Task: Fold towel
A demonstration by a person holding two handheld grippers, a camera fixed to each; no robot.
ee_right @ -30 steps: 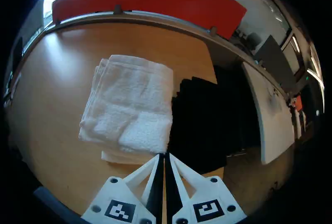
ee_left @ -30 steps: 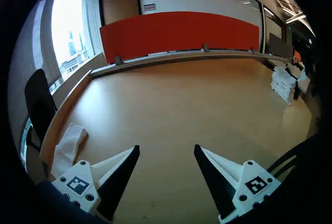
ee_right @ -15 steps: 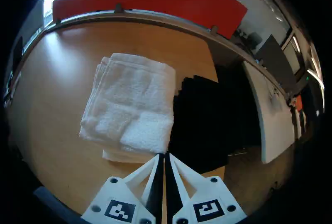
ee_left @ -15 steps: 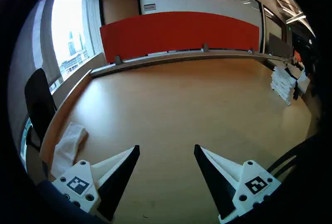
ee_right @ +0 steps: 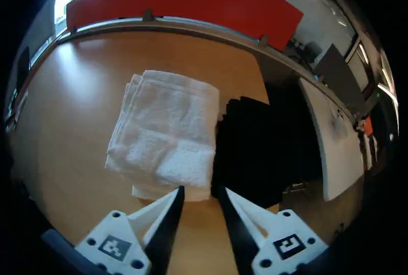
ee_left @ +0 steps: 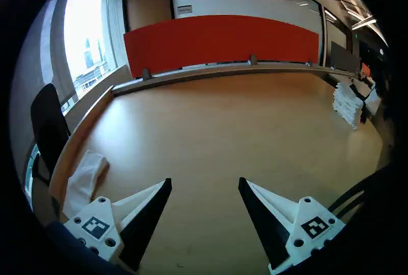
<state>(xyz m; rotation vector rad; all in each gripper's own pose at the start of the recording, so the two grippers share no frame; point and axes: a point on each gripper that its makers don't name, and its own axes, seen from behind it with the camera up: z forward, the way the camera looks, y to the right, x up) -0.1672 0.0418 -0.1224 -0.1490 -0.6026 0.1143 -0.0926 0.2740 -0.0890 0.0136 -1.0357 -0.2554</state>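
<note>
Right hand-held gripper (ee_right: 200,193): fingers parted, holding nothing, tips at the near edge of the towel (ee_right: 166,140). Cannot tell if they touch it.

The towel is a compact white rectangle in several layers. It lies flat on the worktop (ee_right: 71,122), near its right edge, with something black (ee_right: 255,147) just beside it off the edge; what that is cannot be told.

Left hand-held gripper (ee_left: 204,180): fingers wide apart, empty, over bare worktop and well apart from any cloth. In the left gripper view:
- a white pile (ee_left: 349,104) at the far right of the worktop; cannot tell if it is the same towel
- a loose white cloth (ee_left: 84,183) at the near left edge, beside a black chair (ee_left: 48,127)
- a red partition (ee_left: 224,38) along the back

Step, as a judgement: the fold looks done and this is the let-go and set-down end of it. The layers look squared up, with one lower edge sticking out slightly at the near side.

Next move likely calls for:
- backing the right hand-held gripper straight off, so it does not drag the top layer
- possibly nudging the protruding edge flush
- taking the left hand-held gripper to the loose cloth, if that is the next piece to fold
</note>
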